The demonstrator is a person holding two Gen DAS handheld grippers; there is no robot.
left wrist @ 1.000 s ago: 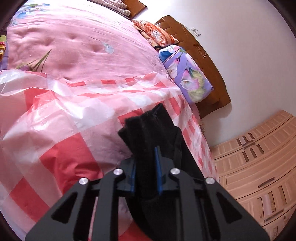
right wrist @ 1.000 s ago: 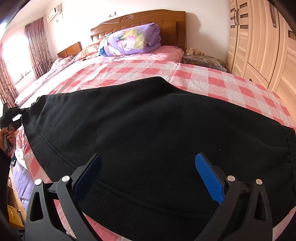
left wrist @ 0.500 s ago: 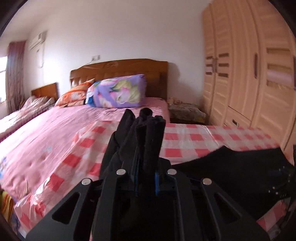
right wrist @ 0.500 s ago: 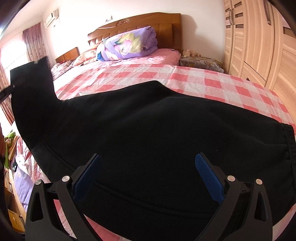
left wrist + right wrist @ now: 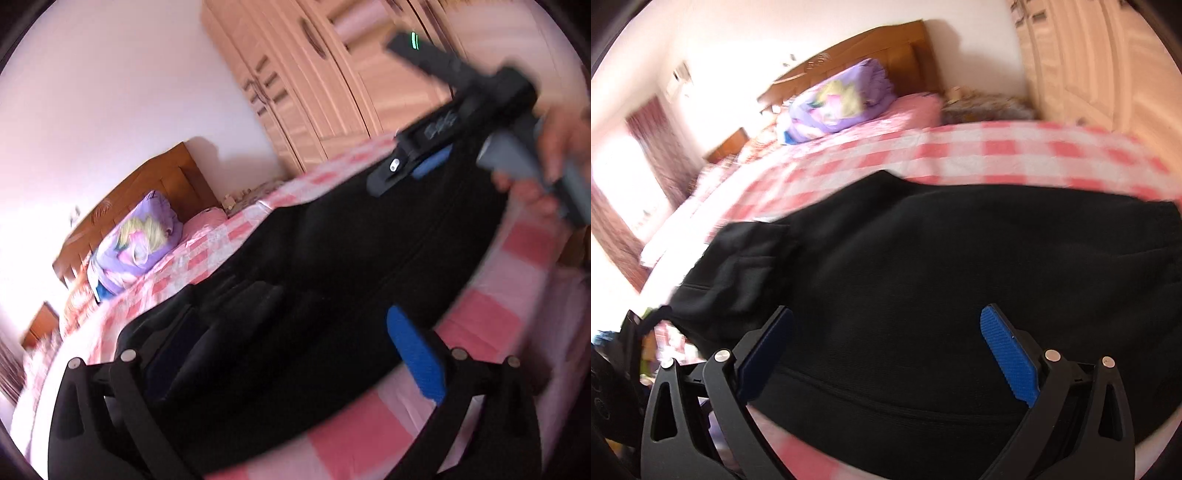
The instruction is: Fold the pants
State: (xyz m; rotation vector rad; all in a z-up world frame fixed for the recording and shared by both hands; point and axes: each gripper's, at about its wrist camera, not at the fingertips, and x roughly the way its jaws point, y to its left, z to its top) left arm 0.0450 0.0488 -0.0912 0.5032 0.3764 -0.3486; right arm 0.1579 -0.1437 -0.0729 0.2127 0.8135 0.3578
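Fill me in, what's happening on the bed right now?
A person with a handheld gripper in each hand is folding black pants on a bed with a pink checked cover. The left gripper had a bunched pant end clamped and carried it across; its jaws have just been opening and now stand wide, the cloth lying loose between them. The right gripper hovers open over the pants, gripping nothing.

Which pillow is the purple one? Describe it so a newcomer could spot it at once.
Start at the wooden headboard at the far end of the bed. Right in front of it lies the purple pillow, on the pink bedding beyond the black pants. It alone is lilac, with a yellow and pink floral print.
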